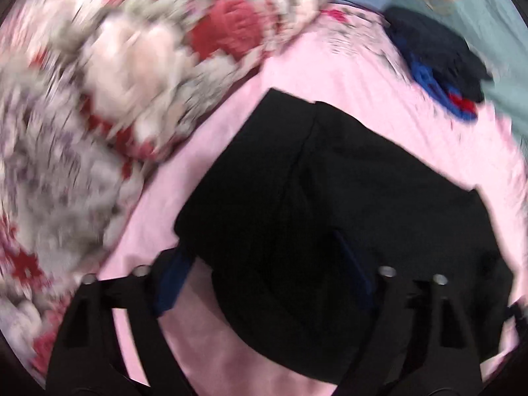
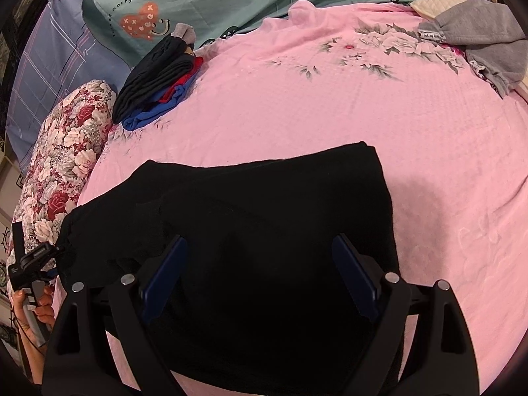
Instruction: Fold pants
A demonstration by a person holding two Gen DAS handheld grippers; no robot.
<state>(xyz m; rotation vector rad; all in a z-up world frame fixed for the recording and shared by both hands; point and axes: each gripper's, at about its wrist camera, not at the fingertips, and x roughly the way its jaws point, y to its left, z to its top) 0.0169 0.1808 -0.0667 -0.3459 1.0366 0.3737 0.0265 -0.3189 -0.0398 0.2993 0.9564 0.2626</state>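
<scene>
Black pants (image 2: pixel 264 217) lie folded into a rough rectangle on the pink bed cover (image 2: pixel 330 105), near edge toward both cameras.

Left tongs (image 1: pixel 260 270): jaws apart, straddling the near left corner of the pants, 1 pad over pink cover, the other over black cloth. Not pinching yet as far as I can tell (left view is motion-blurred, so contact is unclear). Right tongs (image 2: pixel 260 274): wide, both pads over the near edge of the pants, nothing clamped.

Risks, as I judge them:
- Left closes on the top layer only, or on cover plus pants: lifting then peels the fold open or drags the bed cover along.
- Black on black, layer edges are hard to read, so a missed layer is likely.
- 2 grips at uneven heights would skew the next fold.

Around: floral pillow (image 2: pixel 62 171) just beside the pants on the left, close enough to snag a swung-over fold. Stack of dark, red and blue clothes (image 2: pixel 155 82) further back, well apart. Grey garment (image 2: pixel 488 43) at the far right corner, out of the way. Path ahead over the cover is free.
</scene>
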